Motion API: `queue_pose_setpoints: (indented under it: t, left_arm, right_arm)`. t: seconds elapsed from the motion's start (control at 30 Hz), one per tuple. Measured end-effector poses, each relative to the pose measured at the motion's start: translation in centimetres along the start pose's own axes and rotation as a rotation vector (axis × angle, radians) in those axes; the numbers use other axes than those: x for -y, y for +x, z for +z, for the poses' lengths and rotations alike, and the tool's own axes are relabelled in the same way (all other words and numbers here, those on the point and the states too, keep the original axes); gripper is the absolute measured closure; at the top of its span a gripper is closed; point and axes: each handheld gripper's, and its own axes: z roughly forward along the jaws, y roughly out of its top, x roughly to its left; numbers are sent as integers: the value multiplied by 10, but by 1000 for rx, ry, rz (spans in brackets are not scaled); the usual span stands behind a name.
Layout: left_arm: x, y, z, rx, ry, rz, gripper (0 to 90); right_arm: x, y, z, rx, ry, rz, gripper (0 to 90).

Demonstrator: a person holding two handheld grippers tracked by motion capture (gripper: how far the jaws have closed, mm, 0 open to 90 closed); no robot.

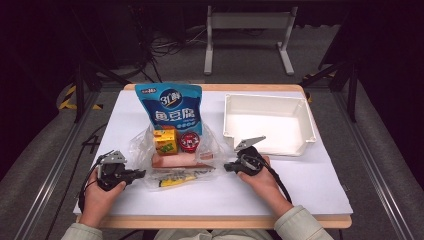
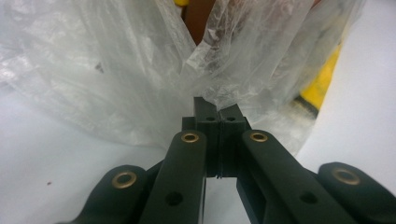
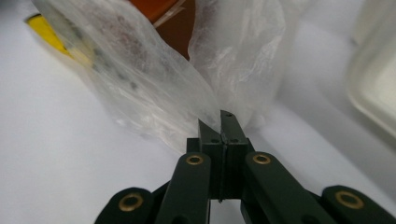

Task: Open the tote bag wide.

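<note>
Table white (floor seemingly grey)

Grey carpet floor, white metal stand behind.

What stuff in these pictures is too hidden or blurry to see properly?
- High view: the print on the yellow carton and red can is too small to read.
- High view: the pink package lies partly under the crinkled plastic bag.
- Left gripper view: the left tongs pinch bag film that veils the things behind.
- Right gripper view: the white bin is blurred and cut off at the edge.
</note>
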Motion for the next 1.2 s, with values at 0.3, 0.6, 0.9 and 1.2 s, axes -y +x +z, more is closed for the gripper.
queue_pose_setpoints:
  t: [0.3,0.6,0.9,1.2]
  left_arm:
    - [1,5,1,-6,1,-33,900]
    - [1,-2,-14,-11,-66,4,647]
    - [-19,-34,-54,-130,-304,108,429]
    - [-38,-44,-54,-170,-376,120,553]
  right_arm:
    - [2,-6,0,10,-25,37,900]
    - [2,-3,-2,22,-33,29,900]
    - [2,-3,-1,12,-30,38,900]
    - [2,-2,0,6,-30,37,900]
